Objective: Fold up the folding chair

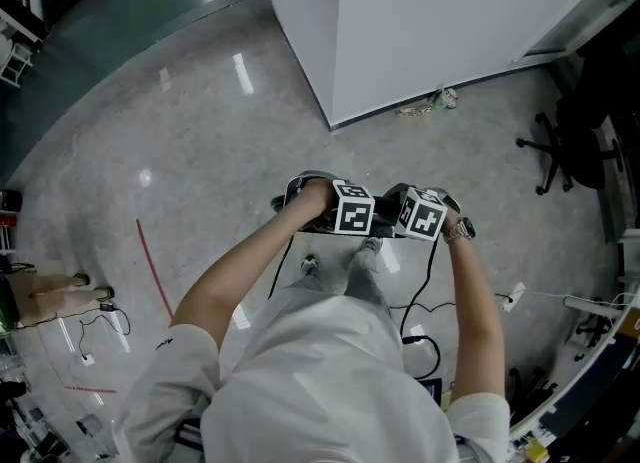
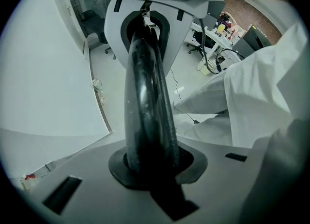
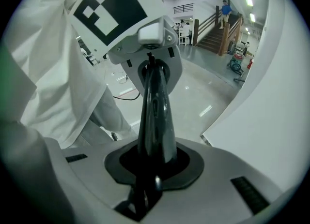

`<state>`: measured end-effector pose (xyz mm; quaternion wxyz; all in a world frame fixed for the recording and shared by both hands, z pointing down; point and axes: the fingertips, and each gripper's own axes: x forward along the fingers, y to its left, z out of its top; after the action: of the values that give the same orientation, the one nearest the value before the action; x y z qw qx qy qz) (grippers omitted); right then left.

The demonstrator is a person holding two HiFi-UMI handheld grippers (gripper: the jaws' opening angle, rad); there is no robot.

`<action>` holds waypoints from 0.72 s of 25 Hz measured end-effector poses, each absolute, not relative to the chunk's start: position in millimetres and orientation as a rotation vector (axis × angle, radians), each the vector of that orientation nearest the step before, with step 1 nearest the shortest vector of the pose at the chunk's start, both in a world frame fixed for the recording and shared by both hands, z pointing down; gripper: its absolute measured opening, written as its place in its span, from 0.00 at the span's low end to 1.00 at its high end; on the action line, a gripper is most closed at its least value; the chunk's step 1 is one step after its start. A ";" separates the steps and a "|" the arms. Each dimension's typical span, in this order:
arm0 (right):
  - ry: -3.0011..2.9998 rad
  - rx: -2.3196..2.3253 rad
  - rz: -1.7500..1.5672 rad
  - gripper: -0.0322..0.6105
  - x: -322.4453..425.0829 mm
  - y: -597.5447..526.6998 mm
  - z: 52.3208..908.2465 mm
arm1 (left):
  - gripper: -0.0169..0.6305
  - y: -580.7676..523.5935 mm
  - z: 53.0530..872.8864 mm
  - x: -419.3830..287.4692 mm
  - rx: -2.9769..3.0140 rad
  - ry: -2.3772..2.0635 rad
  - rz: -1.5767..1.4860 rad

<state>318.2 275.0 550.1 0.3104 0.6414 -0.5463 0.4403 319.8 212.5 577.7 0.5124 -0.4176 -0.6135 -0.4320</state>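
Observation:
The folding chair shows as a black glossy tube [image 2: 147,97] that runs from my left gripper [image 2: 152,170] straight up to the right gripper's white body [image 2: 145,5]. The right gripper view shows the same tube [image 3: 155,112] between my right gripper [image 3: 152,165] and the left gripper's marker cube [image 3: 109,5]. Both grippers are shut on this tube, close side by side. In the head view the left gripper [image 1: 345,213] and the right gripper [image 1: 418,217] sit together in front of the person, and only dark bits of the chair [image 1: 298,194] peek out beneath them.
A white partition corner [image 1: 335,116] stands just ahead. A black office chair [image 1: 570,151] is at the right. Cables [image 1: 425,341] and a power strip [image 1: 510,299] lie on the floor by the person's feet [image 1: 340,261]. A red line [image 1: 155,271] marks the floor at the left.

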 end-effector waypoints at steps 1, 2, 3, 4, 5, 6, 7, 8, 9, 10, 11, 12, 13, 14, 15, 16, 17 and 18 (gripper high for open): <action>-1.445 1.694 1.159 0.16 323.8 276.3 550.3 | 0.14 213.7 577.7 327.0 -0.985 -1.490 -1.032; -1.448 1.693 1.161 0.15 329.6 277.7 550.8 | 0.14 214.9 578.0 333.8 -0.971 -1.503 -1.027; -1.449 1.694 1.165 0.14 336.3 279.4 551.5 | 0.14 216.7 578.4 340.8 -0.962 -1.511 -1.027; -1.449 1.697 1.167 0.14 343.5 281.8 552.1 | 0.14 219.2 578.9 348.1 -0.960 -1.514 -1.030; -1.451 1.699 1.170 0.14 350.3 284.9 552.6 | 0.14 222.6 579.4 355.3 -0.962 -1.515 -1.039; -1.456 1.700 1.177 0.14 356.1 288.6 552.9 | 0.14 226.6 579.7 362.0 -0.966 -1.514 -1.050; -1.461 1.700 1.186 0.14 361.7 292.5 552.9 | 0.14 230.8 579.9 368.3 -0.969 -1.513 -1.062; -1.467 1.698 1.193 0.14 367.5 296.4 552.8 | 0.14 234.7 579.9 374.8 -0.973 -1.512 -1.074; -1.471 1.696 1.198 0.14 373.5 299.8 552.8 | 0.14 238.1 580.1 381.1 -0.976 -1.511 -1.084; -1.473 1.694 1.199 0.14 378.8 302.7 553.2 | 0.14 241.0 580.9 386.6 -0.979 -1.508 -1.093; -1.474 1.694 1.194 0.14 383.1 305.0 553.7 | 0.14 243.4 582.2 391.0 -0.980 -1.506 -1.100; -1.472 1.695 1.182 0.14 386.5 306.7 554.0 | 0.14 245.5 583.8 394.3 -0.981 -1.504 -1.105; -1.471 1.697 1.168 0.14 389.3 307.6 554.1 | 0.14 246.8 585.1 396.9 -0.981 -1.503 -1.110; -1.471 1.699 1.160 0.14 391.3 307.9 554.6 | 0.14 247.3 585.9 399.0 -0.981 -1.501 -1.114; -1.475 1.699 1.158 0.14 392.9 307.7 555.0 | 0.14 247.0 586.3 400.6 -0.983 -1.499 -1.118; -1.481 1.695 1.157 0.14 394.0 307.2 555.1 | 0.14 246.5 586.5 401.9 -0.986 -1.497 -1.122; -1.488 1.693 1.158 0.14 395.0 306.7 555.4 | 0.14 246.2 586.7 403.2 -0.989 -1.494 -1.125; -1.493 1.693 1.157 0.14 396.1 306.6 555.7 | 0.14 246.5 586.9 404.6 -0.993 -1.492 -1.126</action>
<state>396.1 306.6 555.7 0.2980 0.6370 -0.5619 0.4356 404.6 246.5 586.9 0.4904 -0.4087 -0.6145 -0.4636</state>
